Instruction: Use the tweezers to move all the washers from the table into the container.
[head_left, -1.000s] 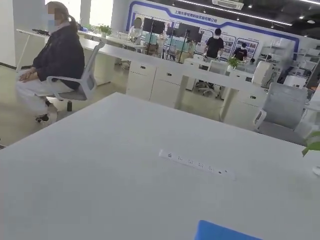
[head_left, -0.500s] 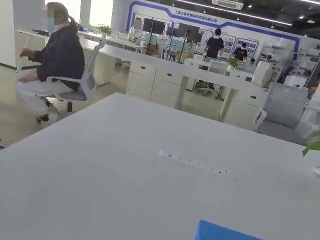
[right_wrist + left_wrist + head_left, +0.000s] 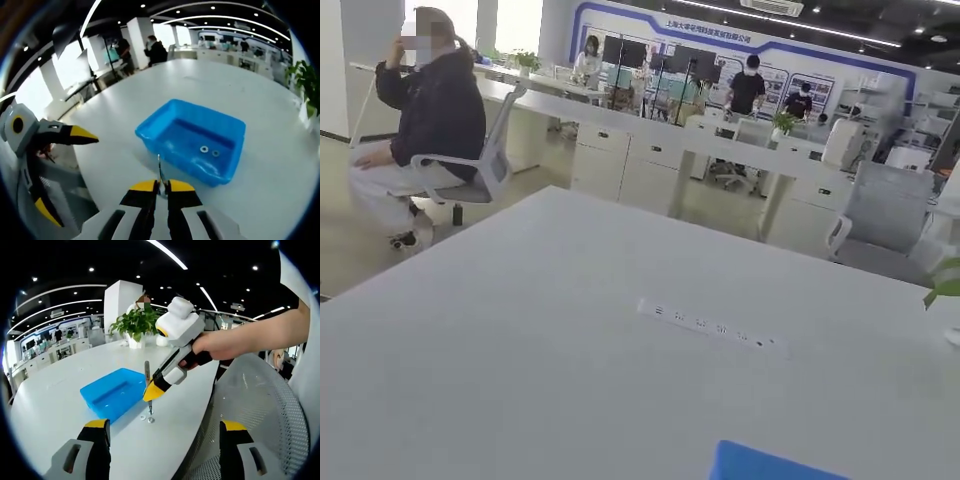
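In the left gripper view my right gripper (image 3: 151, 394) comes in from the right, shut on metal tweezers (image 3: 147, 373). Their tip hangs just above two small washers (image 3: 150, 419) on the white table, beside the blue container (image 3: 112, 392). My left gripper (image 3: 165, 440) stands wide open with nothing between its fingers. In the right gripper view the tweezers (image 3: 159, 170) stick out of my shut right gripper (image 3: 160, 188) toward the blue container (image 3: 192, 142), which holds two washers (image 3: 204, 149). The open left gripper (image 3: 62, 172) is at the left. A corner of the container (image 3: 775, 465) shows in the head view.
A power strip (image 3: 712, 328) is set into the white table (image 3: 550, 340). A potted plant (image 3: 135, 322) stands at the table's far end. A mesh chair (image 3: 260, 405) sits close by the table's edge. A person sits on an office chair (image 3: 425, 130) beyond the table.
The seated person in the background has raised a hand to the head. The table in the head view looks the same.
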`<state>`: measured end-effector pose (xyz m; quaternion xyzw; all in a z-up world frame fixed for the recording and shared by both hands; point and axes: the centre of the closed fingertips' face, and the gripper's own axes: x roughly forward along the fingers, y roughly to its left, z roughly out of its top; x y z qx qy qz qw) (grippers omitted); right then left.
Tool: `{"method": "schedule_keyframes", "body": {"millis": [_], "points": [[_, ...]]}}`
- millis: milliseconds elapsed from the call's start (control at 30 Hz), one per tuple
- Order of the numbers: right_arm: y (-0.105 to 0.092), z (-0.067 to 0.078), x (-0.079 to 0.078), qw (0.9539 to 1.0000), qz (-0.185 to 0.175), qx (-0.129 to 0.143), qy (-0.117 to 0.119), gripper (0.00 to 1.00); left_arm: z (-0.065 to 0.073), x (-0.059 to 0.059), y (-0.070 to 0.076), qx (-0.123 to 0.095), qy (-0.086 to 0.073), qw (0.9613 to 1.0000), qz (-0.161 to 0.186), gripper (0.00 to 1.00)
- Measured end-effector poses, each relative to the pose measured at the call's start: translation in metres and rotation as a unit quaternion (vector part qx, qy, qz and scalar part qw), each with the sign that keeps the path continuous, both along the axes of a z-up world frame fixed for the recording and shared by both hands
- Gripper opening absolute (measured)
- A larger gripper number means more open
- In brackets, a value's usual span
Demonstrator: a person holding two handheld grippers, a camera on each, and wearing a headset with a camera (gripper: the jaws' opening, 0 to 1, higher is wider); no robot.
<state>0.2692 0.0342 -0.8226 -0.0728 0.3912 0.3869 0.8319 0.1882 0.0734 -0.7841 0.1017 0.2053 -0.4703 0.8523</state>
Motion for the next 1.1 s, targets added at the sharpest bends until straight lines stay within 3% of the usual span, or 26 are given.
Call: {"method": "schedule_keyframes", "body": {"millis": [367,567,833,1100], "points": [[0.012,-0.003,-0.006,0.9968,0.045,-0.047,-0.045,0.05,-0.001,0.0,0.0,0.002,0.004,1.0,0.0,0.92],[0.003,-0.003,0.001,0.9982,0.016,-0.034,-0.047,0.04,-0.002,-0.001,0.0,0.004,0.005,1.0,-0.003,0.92],[-0.008,0.001,-0.002,0.9991,-0.025,0.005,-0.033,0.04,-0.003,-0.001,0.0,0.004,0.007,1.0,-0.002,0.91],[-0.017,0.016,-0.001,0.9975,-0.053,0.031,-0.035,0.04,-0.003,-0.001,0.001,0.005,0.009,0.9999,-0.001,0.91]]}}
